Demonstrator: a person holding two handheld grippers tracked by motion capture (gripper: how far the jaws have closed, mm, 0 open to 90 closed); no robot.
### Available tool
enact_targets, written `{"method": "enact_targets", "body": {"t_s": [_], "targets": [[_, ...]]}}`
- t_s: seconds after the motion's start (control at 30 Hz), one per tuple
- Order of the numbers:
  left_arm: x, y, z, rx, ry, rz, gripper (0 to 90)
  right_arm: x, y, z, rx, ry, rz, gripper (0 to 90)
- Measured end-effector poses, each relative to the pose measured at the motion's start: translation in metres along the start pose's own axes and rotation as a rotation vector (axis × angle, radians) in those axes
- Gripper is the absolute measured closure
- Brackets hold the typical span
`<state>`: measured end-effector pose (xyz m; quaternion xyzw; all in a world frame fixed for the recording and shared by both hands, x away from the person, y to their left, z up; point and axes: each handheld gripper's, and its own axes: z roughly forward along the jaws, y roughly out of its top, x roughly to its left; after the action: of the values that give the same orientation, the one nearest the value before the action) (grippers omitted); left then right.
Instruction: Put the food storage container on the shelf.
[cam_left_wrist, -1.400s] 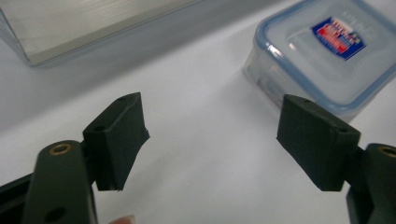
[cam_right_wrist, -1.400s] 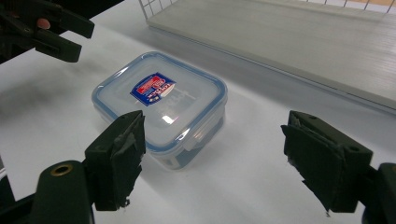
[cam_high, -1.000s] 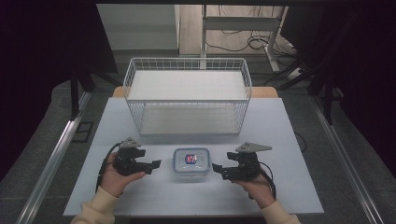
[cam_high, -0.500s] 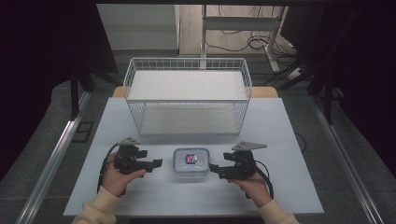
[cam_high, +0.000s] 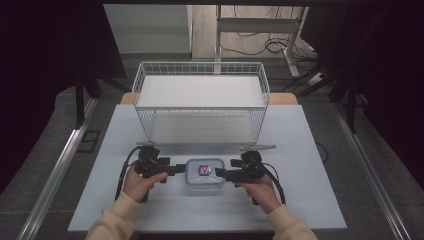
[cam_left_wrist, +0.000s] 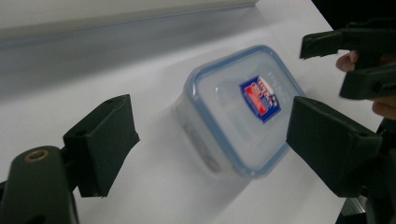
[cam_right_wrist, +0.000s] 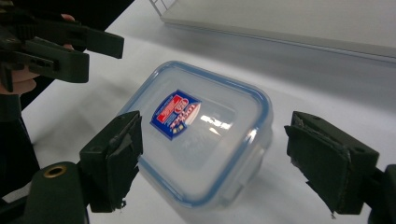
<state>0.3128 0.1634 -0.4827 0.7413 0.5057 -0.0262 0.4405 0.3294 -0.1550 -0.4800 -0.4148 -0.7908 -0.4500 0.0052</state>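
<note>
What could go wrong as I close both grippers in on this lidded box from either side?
1. The clear plastic container lies askew between the open jaws of the left gripper, so closing may spin it rather than clamp it.
2. The right gripper faces a smooth rounded corner; its pads could slip.
3. Both grippers meet at one small box and might knock together, or shove it across the white table toward the wire basket.

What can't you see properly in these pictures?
- Words on the box sticker: too small in the high view, blurred in both gripper views.
- What is inside the box: the cloudy lid and its glare hide it.
- Left gripper and right gripper: whether they touch the box is too small to tell from above.
- Basket: cut off at the top edge in the right gripper view.
</note>
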Motion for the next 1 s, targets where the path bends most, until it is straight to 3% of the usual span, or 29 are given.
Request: {"method": "enact_targets", "body": {"t_s": [0.2,0.33,0.6,0.77,0.87,1.0], "targets": [[0.003,-0.002,0.016,0.044,-0.006,-0.02,15.3,-0.003,-0.001,0.009,0.043,-0.004,0.031,18.9],[0.005,-0.008,0.021,0.043,-0.056,-0.061,16.7,-0.005,-0.003,0.011,0.053,0.014,0.054,19.8],[0.005,-0.011,0.03,0.076,-0.052,-0.064,17.4,-0.006,-0.007,0.018,0.086,0.036,0.078,20.2],[0.007,-0.015,0.039,0.094,-0.118,-0.107,18.7,-0.008,-0.008,0.022,0.1,0.055,0.108,20.1],[0.01,-0.016,0.041,0.103,-0.121,-0.123,19.6,-0.011,-0.009,0.024,0.106,0.065,0.125,20.3],[0.012,-0.018,0.046,0.1,-0.165,-0.162,21.3,-0.012,-0.01,0.028,0.121,0.071,0.131,20.3]]}}
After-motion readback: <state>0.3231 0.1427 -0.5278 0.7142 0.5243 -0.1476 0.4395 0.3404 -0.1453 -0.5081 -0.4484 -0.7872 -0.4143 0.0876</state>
